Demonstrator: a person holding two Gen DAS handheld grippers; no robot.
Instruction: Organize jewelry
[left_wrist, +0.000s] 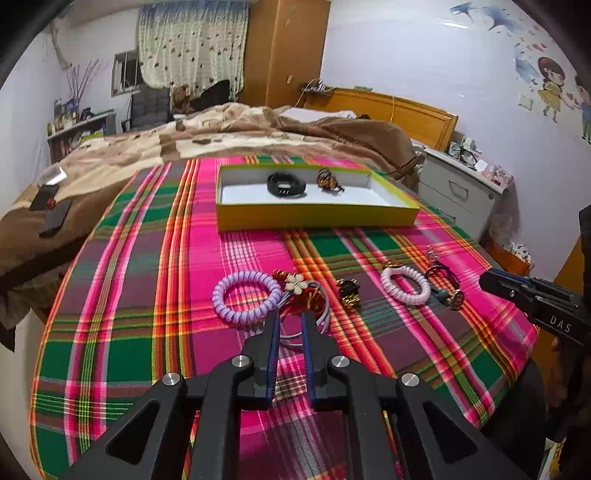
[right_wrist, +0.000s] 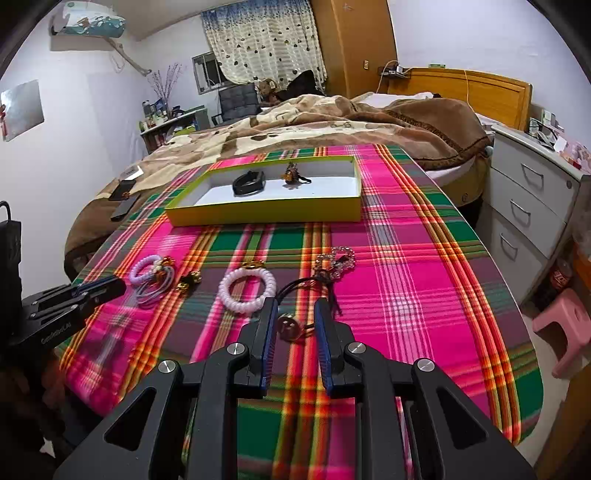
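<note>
A yellow-green box (left_wrist: 317, 216) (right_wrist: 266, 214) with a white floor stands at the far side of the plaid table. It holds a black band (left_wrist: 286, 184) (right_wrist: 248, 183) and a gold-brown hair clip (left_wrist: 327, 179) (right_wrist: 292, 173). My left gripper (left_wrist: 290, 317) is open, its tips around thin grey hair ties (left_wrist: 321, 295) next to a purple coil tie (left_wrist: 245, 297) and a flower charm (left_wrist: 293, 282). My right gripper (right_wrist: 295, 306) is open around a black cord with a round brown charm (right_wrist: 288, 325). A white coil tie (left_wrist: 404, 284) (right_wrist: 246, 290) lies between them.
A small gold clip (left_wrist: 347, 291) (right_wrist: 189, 280) and a beaded piece (right_wrist: 338, 258) lie on the plaid cloth (right_wrist: 406, 295). A bed with a brown blanket (left_wrist: 221, 136) stands behind the table, a white drawer unit (right_wrist: 528, 199) to the right, and a pink stool (right_wrist: 565, 325) on the floor.
</note>
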